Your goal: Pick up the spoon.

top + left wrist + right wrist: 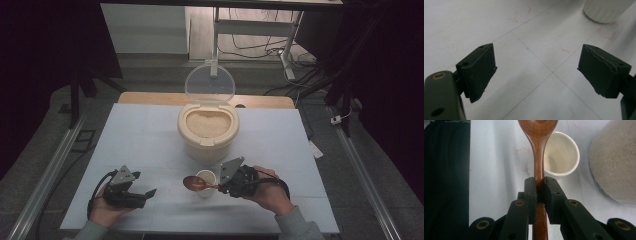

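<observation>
Nearest the person, at the front edge of the pale blue-white tabletop (pixel 150 130), the left gripper (pixel 150 193) rests low in the person's left hand (pixel 102 212), pointing toward the middle of the tabletop. In the left gripper view its two black fingers (pixel 477 71) stand spread wide apart with only bare tabletop between them, crossed by thin grid lines and a few faint red marks.

To the right, the person's right hand (pixel 272 192) holds the right gripper (pixel 219 187), which points leftward. Its fingers (pixel 531 195) are pressed in on the handle of a reddish-brown wooden spoon (pixel 196 183), pinching it just below the neck, as the right gripper view shows. The spoon runs straight out from the fingers; its oval bowl lies to the left of a small white ceramic cup (pixel 205 180) in the high view, and its handle passes over the cup's near rim. In the right gripper view the cup (pixel 560 155) looks empty inside and stands just beside the spoon's neck.

Just behind the cup stands a round cream-coloured plastic container (pixel 207 131) filled with pale rice grains; it sits near the middle of the tabletop. Its clear round lid (pixel 210 84) is hinged up and stands open at the far side.

Beyond the tabletop, a light wooden table edge (pixel 150 98) shows, and farther off a white metal frame (pixel 260 27) with dark cables on the floor.
</observation>
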The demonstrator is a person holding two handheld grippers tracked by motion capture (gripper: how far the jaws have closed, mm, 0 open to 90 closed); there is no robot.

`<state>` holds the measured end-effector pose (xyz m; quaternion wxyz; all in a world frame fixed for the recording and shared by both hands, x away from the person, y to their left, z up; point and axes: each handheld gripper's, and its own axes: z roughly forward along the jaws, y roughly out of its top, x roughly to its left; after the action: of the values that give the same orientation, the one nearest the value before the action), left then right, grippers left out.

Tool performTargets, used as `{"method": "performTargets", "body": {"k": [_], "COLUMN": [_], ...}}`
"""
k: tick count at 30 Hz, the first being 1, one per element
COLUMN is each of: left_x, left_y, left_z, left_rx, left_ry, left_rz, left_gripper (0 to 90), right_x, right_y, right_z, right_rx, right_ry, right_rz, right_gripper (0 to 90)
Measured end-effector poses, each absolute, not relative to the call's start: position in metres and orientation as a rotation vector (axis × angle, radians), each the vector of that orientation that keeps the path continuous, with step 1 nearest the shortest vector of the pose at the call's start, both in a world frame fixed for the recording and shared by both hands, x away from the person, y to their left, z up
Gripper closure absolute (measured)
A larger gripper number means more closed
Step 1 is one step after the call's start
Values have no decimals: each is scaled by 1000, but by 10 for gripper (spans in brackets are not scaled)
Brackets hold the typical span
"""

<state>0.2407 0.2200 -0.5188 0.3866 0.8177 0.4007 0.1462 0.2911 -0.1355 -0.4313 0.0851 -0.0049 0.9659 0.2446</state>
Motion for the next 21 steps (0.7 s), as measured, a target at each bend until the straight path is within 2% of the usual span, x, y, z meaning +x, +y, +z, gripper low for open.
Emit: {"method": "performTargets", "body": {"k": [9,21], "left_x": [231,233], "left_y": [205,151], "left_z": [-485,-441], "left_rx": [2051,2138], "left_ry": [906,701], "left_rz": [391,333], "left_gripper": [151,157], "right_x": [289,288], "right_y": [-132,-126], "right_z": [-433,-432], "right_rx": [-35,-56], "right_ry": [2879,2870], "right_rz": [715,710], "right_gripper": [805,804]}}
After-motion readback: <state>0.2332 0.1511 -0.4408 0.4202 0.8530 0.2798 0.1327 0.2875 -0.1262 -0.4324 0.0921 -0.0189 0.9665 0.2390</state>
